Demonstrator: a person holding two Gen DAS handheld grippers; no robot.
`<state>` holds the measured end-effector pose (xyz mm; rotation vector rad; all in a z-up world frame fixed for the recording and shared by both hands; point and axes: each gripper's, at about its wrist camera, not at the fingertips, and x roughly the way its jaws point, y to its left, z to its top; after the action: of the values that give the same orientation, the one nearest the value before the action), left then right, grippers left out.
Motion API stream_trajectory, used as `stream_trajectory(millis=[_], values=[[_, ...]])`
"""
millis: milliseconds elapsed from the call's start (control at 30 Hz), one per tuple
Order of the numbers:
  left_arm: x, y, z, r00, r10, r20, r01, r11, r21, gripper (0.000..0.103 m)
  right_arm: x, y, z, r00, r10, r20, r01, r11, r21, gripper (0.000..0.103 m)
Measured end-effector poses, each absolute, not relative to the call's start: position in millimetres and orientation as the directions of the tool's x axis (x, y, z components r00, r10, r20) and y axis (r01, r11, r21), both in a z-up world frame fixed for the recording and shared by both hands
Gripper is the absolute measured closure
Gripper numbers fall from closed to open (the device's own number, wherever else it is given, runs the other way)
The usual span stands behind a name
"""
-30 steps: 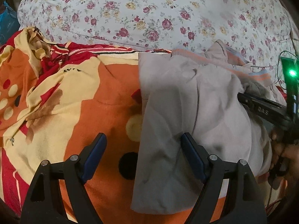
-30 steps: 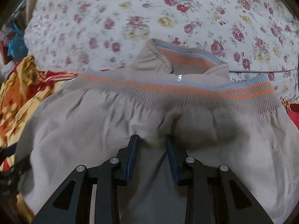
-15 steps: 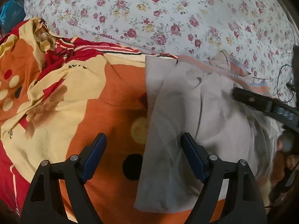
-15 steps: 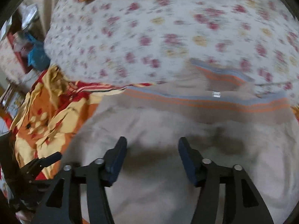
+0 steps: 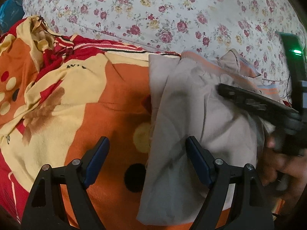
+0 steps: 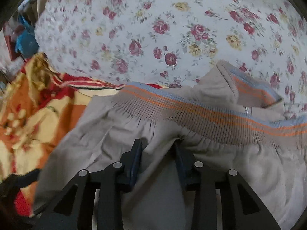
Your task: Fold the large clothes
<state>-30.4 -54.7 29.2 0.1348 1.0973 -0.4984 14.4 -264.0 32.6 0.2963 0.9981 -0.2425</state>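
Observation:
A grey jacket (image 5: 191, 103) with an orange-and-blue striped ribbed hem (image 6: 201, 115) lies folded on an orange cartoon blanket (image 5: 107, 103). My left gripper (image 5: 147, 153) hangs open over the jacket's left edge, one finger above the blanket and the other above the grey cloth, holding nothing. My right gripper (image 6: 158, 151) points down into the jacket just below the hem. Its jaws are closing, with a raised ridge of grey cloth pinched between the pads. In the left wrist view the right gripper (image 5: 230, 94) comes in from the right, held by a hand (image 5: 278, 164).
A floral quilt (image 5: 172, 13) fills the far side of the bed behind the jacket. The blanket bunches up in yellow and red folds (image 5: 42, 38) at the far left. A blue bag (image 6: 25, 40) sits beyond the bed's left edge.
My right gripper opened, slid left across the jacket below the hem and closed again on a fold of cloth. The left gripper stayed open in place.

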Motion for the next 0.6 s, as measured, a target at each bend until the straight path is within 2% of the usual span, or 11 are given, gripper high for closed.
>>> stream_trajectory(millis=[33, 167, 300, 367, 433, 467, 600], values=[[-30, -55, 30, 0.360, -0.320, -0.876, 0.450, 0.883, -0.138, 0.021, 5, -270, 41, 0.531, -0.038, -0.846, 0.337, 0.926, 0.171, 0.067], [-29, -52, 31, 0.356, -0.332, -0.874, 0.436, 0.886, -0.158, 0.021, -32, -286, 72, 0.583, -0.032, -0.812, 0.334, 0.920, 0.204, 0.049], [-27, -50, 29, 0.348, -0.343, -0.873, 0.418, 0.890, -0.183, 0.021, -74, -316, 84, 0.591, -0.110, -0.799, 0.398, 0.901, 0.170, 0.049], [-27, -52, 28, 0.352, -0.344, -0.871, 0.422, 0.889, -0.180, 0.021, -81, -330, 69, 0.537, -0.143, -0.831, 0.439, 0.889, 0.131, 0.050], [-25, -54, 28, 0.364, -0.352, -0.863, 0.429, 0.885, -0.181, 0.021, -84, -341, 39, 0.442, -0.146, -0.885, 0.460, 0.884, 0.084, 0.061], [-23, -54, 27, 0.362, -0.358, -0.861, 0.426, 0.885, -0.189, 0.020, -86, -342, 34, 0.437, -0.142, -0.888, 0.452, 0.888, 0.081, 0.062], [-11, -49, 18, 0.311, -0.407, -0.859, 0.392, 0.878, -0.274, 0.019, -103, -333, 51, 0.471, -0.155, -0.869, 0.409, 0.911, 0.059, 0.057]])
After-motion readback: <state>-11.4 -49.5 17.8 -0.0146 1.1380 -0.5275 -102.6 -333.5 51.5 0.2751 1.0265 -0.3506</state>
